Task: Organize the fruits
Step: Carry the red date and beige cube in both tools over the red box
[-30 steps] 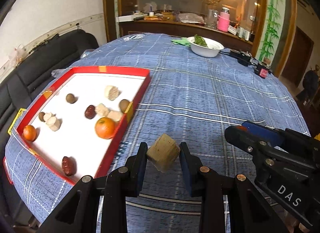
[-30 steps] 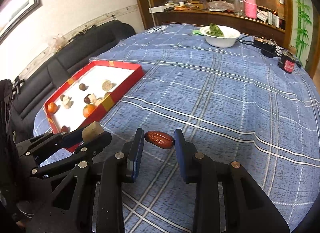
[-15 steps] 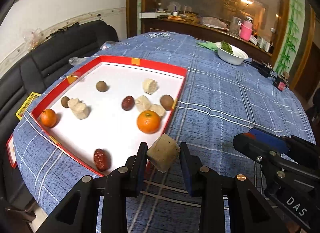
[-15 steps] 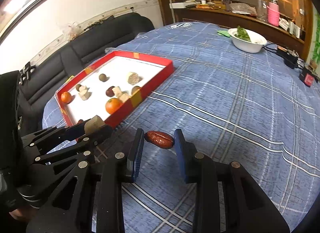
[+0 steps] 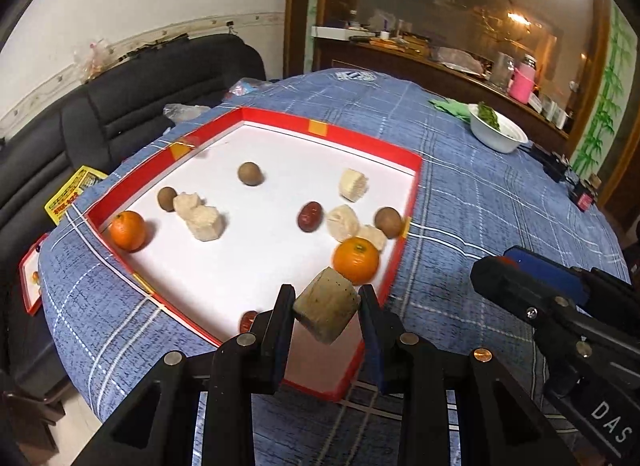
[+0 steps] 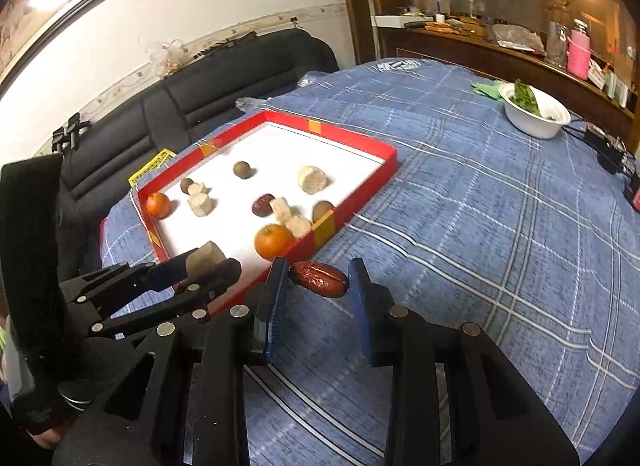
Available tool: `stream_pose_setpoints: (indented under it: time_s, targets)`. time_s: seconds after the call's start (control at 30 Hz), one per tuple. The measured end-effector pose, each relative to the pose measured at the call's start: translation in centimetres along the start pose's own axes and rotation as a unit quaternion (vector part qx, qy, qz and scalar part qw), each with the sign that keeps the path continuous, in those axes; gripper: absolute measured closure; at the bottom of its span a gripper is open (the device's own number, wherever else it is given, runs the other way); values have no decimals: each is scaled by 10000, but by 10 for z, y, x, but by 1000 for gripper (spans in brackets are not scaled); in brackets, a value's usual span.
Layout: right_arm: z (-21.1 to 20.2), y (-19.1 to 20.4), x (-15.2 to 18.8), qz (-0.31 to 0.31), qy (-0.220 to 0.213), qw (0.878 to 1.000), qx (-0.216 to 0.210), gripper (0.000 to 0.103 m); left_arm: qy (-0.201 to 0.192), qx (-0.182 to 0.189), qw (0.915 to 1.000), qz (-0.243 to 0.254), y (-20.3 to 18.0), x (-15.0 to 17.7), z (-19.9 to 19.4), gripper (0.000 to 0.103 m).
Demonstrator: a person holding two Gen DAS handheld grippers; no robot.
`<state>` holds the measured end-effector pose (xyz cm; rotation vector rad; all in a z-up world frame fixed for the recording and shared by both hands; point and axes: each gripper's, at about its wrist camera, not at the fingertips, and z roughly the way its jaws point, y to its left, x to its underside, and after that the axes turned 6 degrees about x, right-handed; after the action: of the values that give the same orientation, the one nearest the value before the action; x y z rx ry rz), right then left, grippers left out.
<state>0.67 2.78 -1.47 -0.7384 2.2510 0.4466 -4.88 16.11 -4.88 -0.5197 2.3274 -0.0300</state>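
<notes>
My left gripper [image 5: 326,308] is shut on a tan sugarcane chunk [image 5: 326,306] and holds it over the near right corner of the red tray [image 5: 372,137]. It also shows in the right wrist view [image 6: 208,262]. My right gripper [image 6: 318,286] is shut on a red date [image 6: 318,278], above the blue cloth just right of the tray [image 6: 352,141]. The tray's white floor holds two oranges [image 5: 356,260], brown longans [image 5: 250,173], dates [image 5: 310,216] and pale cane chunks [image 5: 204,219].
A white bowl [image 5: 498,133] with greens stands at the far right of the round table. Black chargers and cables [image 6: 608,151] lie beyond it. A black sofa [image 6: 208,97] runs along the left. A sideboard stands behind the table.
Both grippers have moved left toward the tray with their loads. The left one now hangs over the tray's near corner.
</notes>
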Motion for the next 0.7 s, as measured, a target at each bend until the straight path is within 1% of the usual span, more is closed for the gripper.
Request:
stream_pose_setpoints:
  time_s: [0.43, 0.7]
  targets:
    - [16, 29, -24, -278, -54, 9994, -181, 73, -36, -234, 9993, -298, 32, -12, 7, 72]
    - [28, 39, -43, -376, -98, 9989, -251, 73, -121, -438, 9982, -398, 50, -32, 14, 72]
